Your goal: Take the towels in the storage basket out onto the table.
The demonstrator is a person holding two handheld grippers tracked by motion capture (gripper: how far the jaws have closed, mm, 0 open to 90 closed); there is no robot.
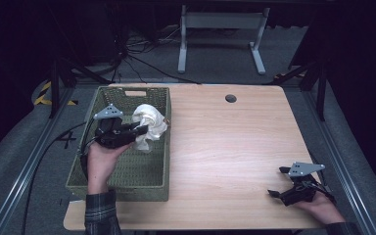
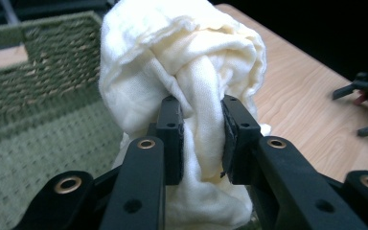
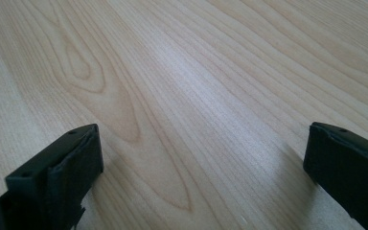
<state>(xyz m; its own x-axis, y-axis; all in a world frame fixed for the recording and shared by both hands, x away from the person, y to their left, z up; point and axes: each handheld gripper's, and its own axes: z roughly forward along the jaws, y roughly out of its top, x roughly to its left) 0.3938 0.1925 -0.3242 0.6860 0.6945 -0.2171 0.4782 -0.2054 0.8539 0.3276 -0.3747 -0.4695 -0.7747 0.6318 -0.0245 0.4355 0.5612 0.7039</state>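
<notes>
Cream cloth (image 1: 148,125) sits left of centre in the high view, bunched and lifted above the right side of a green woven basket (image 1: 103,181). The left gripper (image 1: 138,131) has it clamped, the hand under it reaching in from the lower left; the hold looks meant to carry the cloth clear of the basket wall. Over the wooden table (image 1: 225,147), at lower right, the right gripper (image 1: 278,182) waits with its jaws spread, well apart from the cloth, probably kept out of the way until needed.

Left gripper view: the cloth (image 2: 182,72) occupies the centre and upper frame. Both jaws are closed on a twisted fold in its middle, the rest hanging below and bulging above. A mid-bundle grip like this keeps the loose ends from trailing. Basket weave (image 2: 38,96) lies at left; the table (image 2: 306,105) and the right gripper (image 2: 352,109) show at the right edge.

Right gripper view: bare table grain (image 3: 182,96) across the frame, jaws wide at lower left and lower right, nothing between them.
</notes>
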